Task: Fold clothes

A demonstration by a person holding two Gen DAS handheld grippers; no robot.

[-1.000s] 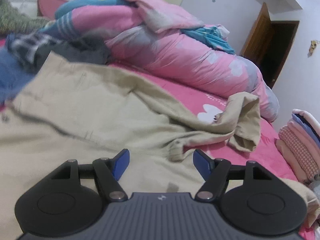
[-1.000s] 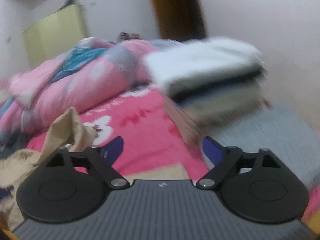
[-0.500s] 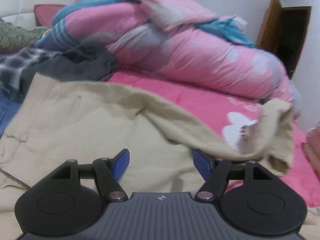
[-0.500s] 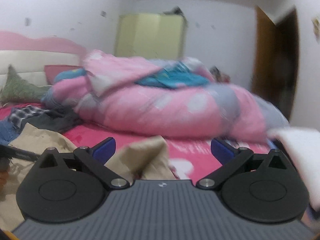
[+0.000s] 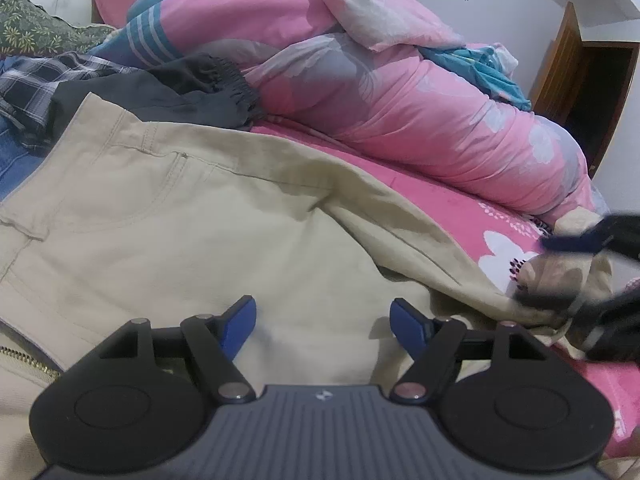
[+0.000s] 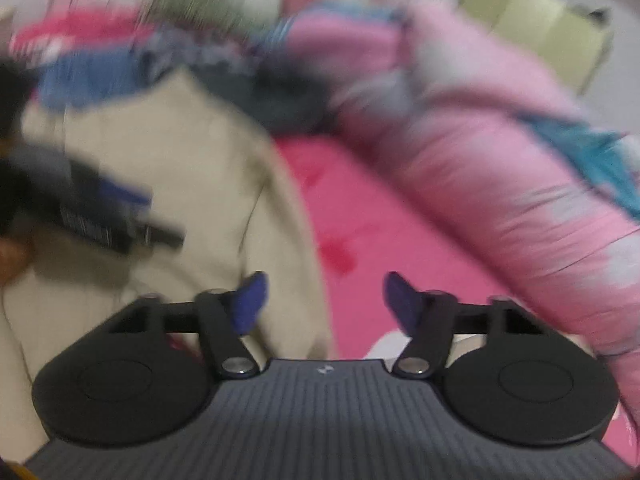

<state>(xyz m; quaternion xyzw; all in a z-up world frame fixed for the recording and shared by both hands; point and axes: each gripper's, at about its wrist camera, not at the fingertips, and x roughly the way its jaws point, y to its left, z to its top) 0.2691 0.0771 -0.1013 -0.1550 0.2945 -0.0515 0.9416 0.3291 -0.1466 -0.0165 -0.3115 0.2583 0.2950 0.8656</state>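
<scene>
Black left gripper (image 5: 323,320), ribbed grey housing, blue-padded jaws.

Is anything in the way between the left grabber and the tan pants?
Nothing visible is. The left gripper hangs right over the tan pants, its jaws opening with only that cloth showing under the gap.

Pink quilt (image 5: 400,120) bunched on bed, brown door (image 5: 560,68) behind
</scene>
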